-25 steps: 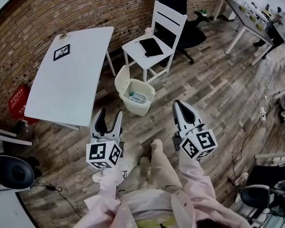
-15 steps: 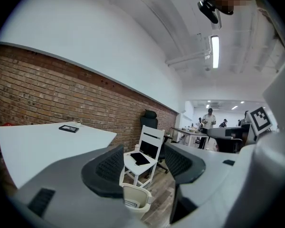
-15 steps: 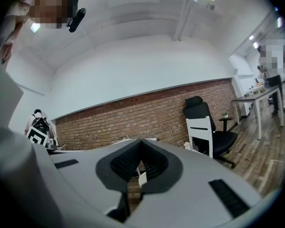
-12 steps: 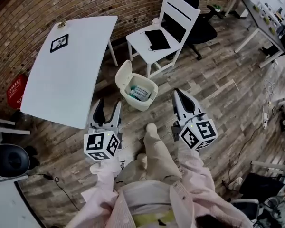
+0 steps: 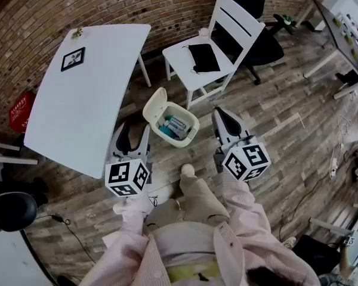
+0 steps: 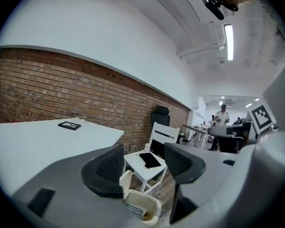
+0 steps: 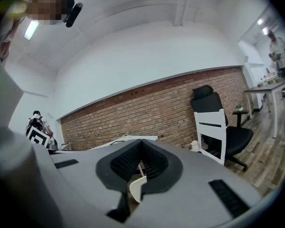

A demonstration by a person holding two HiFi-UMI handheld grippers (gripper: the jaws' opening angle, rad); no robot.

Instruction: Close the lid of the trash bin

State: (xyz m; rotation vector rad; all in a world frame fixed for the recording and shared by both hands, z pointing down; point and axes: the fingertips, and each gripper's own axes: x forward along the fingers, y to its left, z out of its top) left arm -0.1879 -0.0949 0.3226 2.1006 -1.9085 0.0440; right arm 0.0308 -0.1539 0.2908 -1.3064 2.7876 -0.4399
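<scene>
The trash bin [image 5: 194, 124] stands on the wooden floor [image 5: 274, 130] between the white table [image 5: 83, 100] and the white chair [image 5: 182, 61], with rubbish showing inside. Its lid [image 5: 155, 103] is tipped up, hinged on the rim that faces the table. From where I'm steering, the bin lies just ahead of both grippers and between them. The left gripper [image 5: 133, 137] is on the lid's side and nearer to it, jaws spread wide with nothing in them, and its own view frames the lid between them. The right gripper [image 5: 221, 118] has its jaws pressed together, empty. I judge the left should push the lid over toward the chair side.
</scene>
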